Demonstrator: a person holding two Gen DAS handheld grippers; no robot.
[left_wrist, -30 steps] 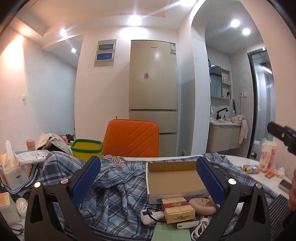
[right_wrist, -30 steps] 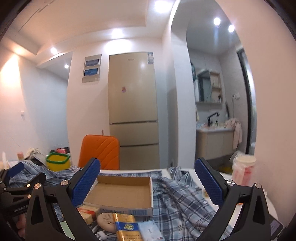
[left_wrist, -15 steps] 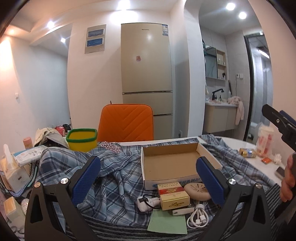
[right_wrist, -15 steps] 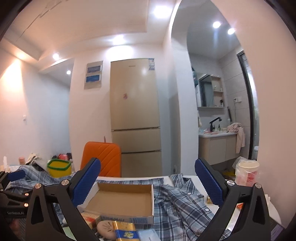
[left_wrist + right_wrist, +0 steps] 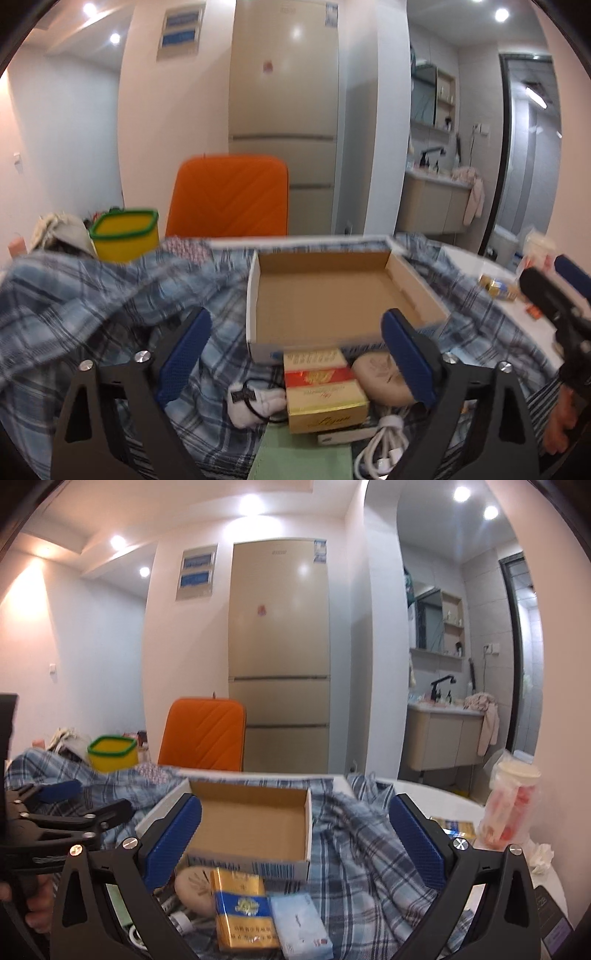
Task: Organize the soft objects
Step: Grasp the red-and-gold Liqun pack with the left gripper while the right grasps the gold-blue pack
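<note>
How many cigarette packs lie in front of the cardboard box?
2 at least: a red-gold pack at the box front, a blue-gold pack to its right. Others may be hidden.

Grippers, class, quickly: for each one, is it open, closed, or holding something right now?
Left gripper: open, holding nothing, above the plaid shirt.
Right gripper: open, holding nothing, in front of the cardboard box.
</note>
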